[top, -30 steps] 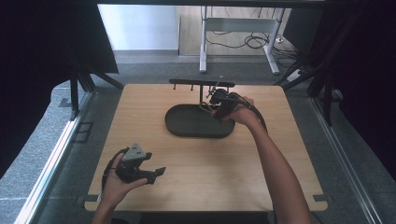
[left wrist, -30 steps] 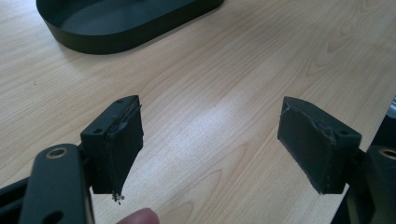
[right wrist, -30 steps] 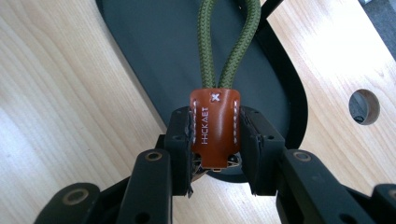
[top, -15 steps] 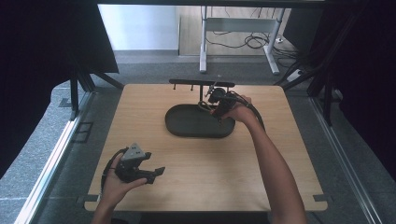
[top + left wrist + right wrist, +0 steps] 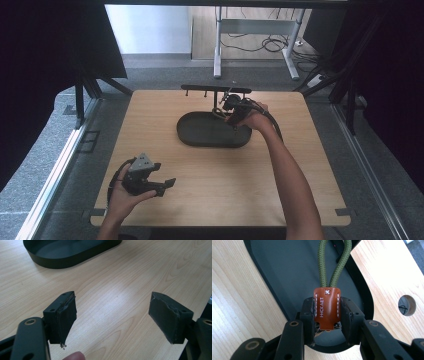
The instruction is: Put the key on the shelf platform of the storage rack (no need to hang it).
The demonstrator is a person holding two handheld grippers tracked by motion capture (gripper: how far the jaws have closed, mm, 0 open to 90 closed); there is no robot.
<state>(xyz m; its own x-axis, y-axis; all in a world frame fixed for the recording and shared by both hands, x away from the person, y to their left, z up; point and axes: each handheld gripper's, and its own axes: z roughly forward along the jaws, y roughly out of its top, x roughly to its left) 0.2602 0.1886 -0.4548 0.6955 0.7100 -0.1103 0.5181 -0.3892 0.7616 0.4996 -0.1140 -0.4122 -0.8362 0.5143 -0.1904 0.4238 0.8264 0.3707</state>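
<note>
In the right gripper view the two black jaws of the right gripper are pressed in on a brown leather tab, one pad on each stitched side, so the tab is pinched squarely between them with its lower edge just clear of the pads. The tab carries white stitching, a small white cross near its top and a line of stamped letters (they read sideways and are hard to make out). Out of its upper end comes a loop of olive-green braided cord, two strands running away side by side and leaving the top of that view. Under the tab and cord lies the dark oval tray, and beyond its rim the pale wooden table, with a round hole in the board near the tray's edge. In the high view the right gripper is over the far right end of the tray, near a low black rack at the table's back edge. The left gripper has its jaws spread wide with bare wood between them; in the high view it rests in the person's hand at the near left of the table, well apart from the tray.
</note>
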